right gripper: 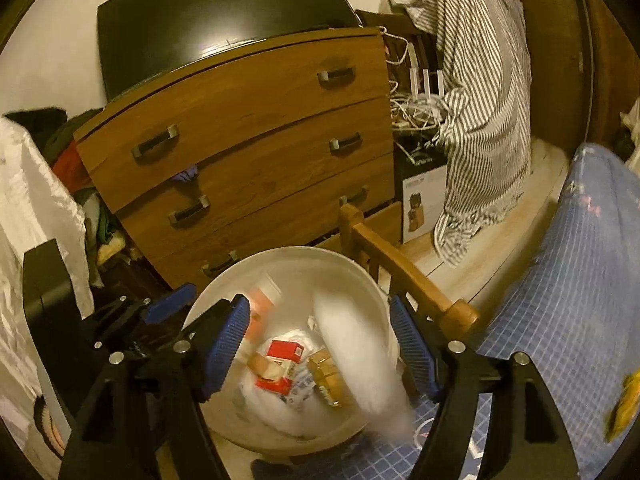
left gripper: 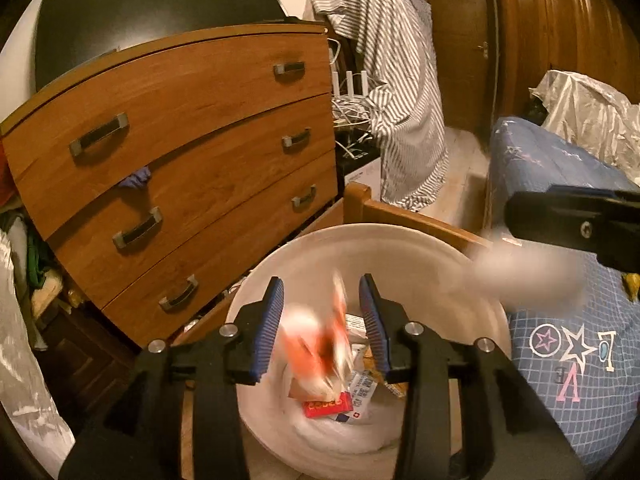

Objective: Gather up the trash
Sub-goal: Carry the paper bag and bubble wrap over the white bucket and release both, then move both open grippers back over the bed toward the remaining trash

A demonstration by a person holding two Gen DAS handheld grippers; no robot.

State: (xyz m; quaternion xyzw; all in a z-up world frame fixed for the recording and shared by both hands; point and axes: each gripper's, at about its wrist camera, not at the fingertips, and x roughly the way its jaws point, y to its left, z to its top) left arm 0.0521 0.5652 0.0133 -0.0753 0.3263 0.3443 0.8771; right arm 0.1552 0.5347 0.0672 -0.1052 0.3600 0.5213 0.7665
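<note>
Looks like a lived-in bedroom at home: wooden dresser [right gripper: 248,148] with a TV [right gripper: 216,20] on top, striped shirt [right gripper: 484,100] draped over stuff, blue bedspread [right gripper: 580,280], clothes heap [right gripper: 80,168], white trash bin [right gripper: 280,264] on the floor.

The pale floor [right gripper: 516,240] ran through the right half of the right wrist frame. On it, at lower centre, stood a white bin [right gripper: 320,260] holding red and tan packets. Behind the bin, at centre left, stood a wooden chest of drawers [right gripper: 260,120], and right of that a white box [right gripper: 422,200]. A blue patterned bed [right gripper: 580,300] filled the lower right, its wooden frame [right gripper: 400,264] just beside the bin.
</note>
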